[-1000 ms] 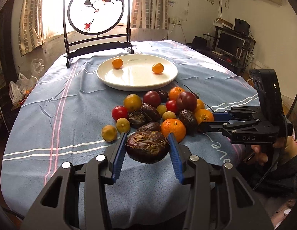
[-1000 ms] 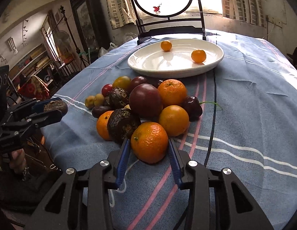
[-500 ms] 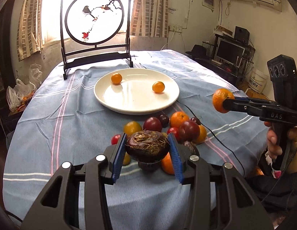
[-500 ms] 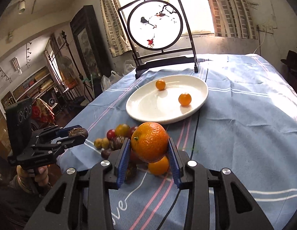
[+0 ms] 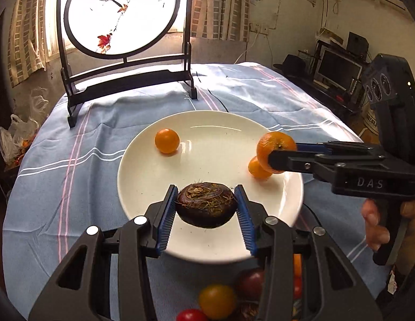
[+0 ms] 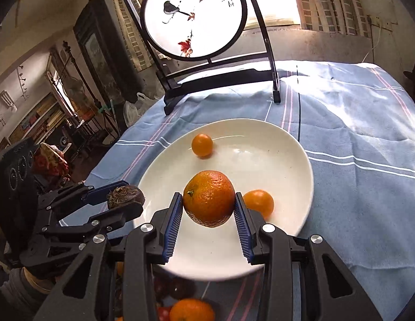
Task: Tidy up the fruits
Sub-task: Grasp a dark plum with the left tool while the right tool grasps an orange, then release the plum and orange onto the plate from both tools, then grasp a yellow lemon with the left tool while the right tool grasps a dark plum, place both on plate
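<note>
My tabletop [image 5: 60, 165] wore a blue striped cloth [image 6: 354, 192]. On it sat a white plate [image 5: 143, 176], a dark-framed round bird screen [image 5: 119, 16] at the far end, and loose fruit [image 5: 218, 303] heaped at the near edge.

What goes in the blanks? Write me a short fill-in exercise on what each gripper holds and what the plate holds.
1. The left gripper is shut on a dark ____ fruit.
2. The right gripper is shut on an ____.
3. ____ small orange fruits lie on the white plate.

Missing words: wrinkled; orange; Two
</note>
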Demonstrator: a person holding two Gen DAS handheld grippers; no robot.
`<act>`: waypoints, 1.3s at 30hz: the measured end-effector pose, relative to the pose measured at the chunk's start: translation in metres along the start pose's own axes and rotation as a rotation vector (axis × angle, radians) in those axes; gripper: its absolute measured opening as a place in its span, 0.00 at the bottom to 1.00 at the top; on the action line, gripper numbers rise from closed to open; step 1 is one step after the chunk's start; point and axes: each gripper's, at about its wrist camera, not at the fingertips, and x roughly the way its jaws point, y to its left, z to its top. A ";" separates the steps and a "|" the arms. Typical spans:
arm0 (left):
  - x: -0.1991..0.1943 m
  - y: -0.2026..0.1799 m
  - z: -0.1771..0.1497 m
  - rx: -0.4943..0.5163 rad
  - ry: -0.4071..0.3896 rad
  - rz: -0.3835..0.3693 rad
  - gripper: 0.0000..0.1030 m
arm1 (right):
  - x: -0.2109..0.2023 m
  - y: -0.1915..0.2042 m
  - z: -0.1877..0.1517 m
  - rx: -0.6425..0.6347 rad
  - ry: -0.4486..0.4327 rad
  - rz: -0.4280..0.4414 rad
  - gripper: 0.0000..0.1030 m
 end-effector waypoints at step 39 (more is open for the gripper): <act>-0.068 0.013 -0.155 0.034 0.087 0.042 0.26 | -0.116 0.035 -0.172 -0.059 -0.024 -0.016 0.51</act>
